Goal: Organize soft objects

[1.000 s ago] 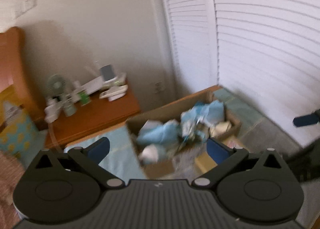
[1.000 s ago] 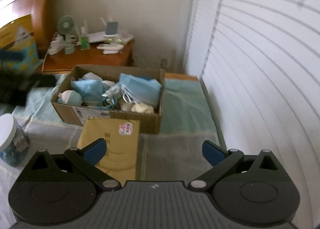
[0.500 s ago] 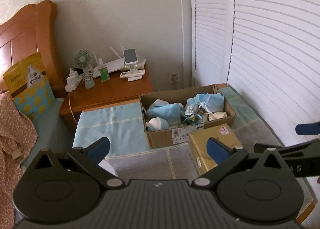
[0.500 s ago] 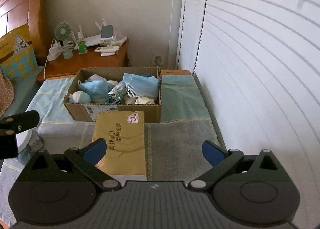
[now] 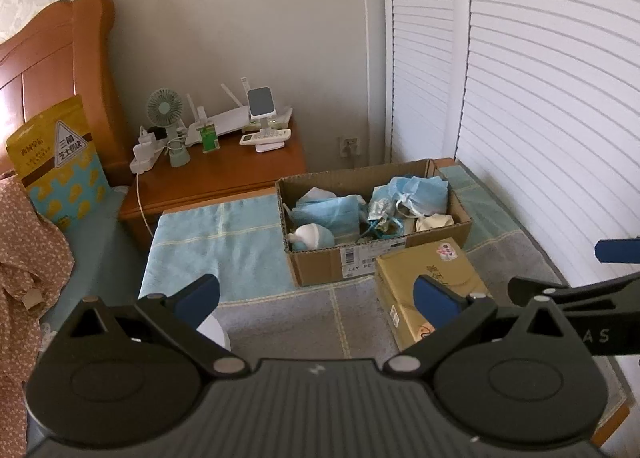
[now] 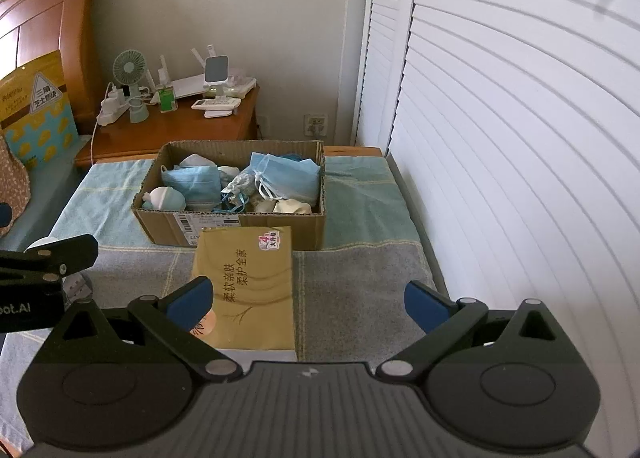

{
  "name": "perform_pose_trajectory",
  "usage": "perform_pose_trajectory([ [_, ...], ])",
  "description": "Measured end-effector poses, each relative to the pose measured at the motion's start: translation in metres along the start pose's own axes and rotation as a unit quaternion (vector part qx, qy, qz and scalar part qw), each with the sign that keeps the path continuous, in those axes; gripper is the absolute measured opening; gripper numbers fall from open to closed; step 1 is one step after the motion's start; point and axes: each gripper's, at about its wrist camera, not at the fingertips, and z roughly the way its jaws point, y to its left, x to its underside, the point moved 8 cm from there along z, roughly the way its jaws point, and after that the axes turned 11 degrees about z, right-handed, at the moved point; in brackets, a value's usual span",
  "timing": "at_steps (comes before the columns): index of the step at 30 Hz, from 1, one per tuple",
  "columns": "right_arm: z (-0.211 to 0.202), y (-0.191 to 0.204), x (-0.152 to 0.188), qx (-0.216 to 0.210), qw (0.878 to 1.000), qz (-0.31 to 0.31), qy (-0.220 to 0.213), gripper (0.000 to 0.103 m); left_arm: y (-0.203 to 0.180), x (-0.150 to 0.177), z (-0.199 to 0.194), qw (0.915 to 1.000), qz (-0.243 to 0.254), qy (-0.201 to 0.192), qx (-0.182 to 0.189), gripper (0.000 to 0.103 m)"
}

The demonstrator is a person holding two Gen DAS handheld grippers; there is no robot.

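Observation:
A cardboard box stands on the blue and grey mat and holds soft things: blue face masks, a white and blue sock ball and cream cloth. A yellow tissue pack lies just in front of the box. My left gripper is open and empty, held well short of the box. My right gripper is open and empty above the near end of the tissue pack.
A wooden nightstand behind the mat carries a small fan, a router and a remote. White louvred doors run along the right. A yellow bag leans on the headboard. A white lid sits at left.
Both grippers have pulled back and up from the box, so the whole mat and tissue pack show. The left view was swinging and blurred and is steady now. Jaws stayed open.

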Motion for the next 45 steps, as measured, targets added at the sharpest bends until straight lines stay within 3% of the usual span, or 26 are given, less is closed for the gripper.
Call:
perform_pose_trajectory([
  [45,-0.0011,-0.0055,-0.0011,0.0,1.0,0.004,-0.003,0.103,-0.0071,-0.0006,0.0015,1.0,0.004,0.004,0.004,0.102],
])
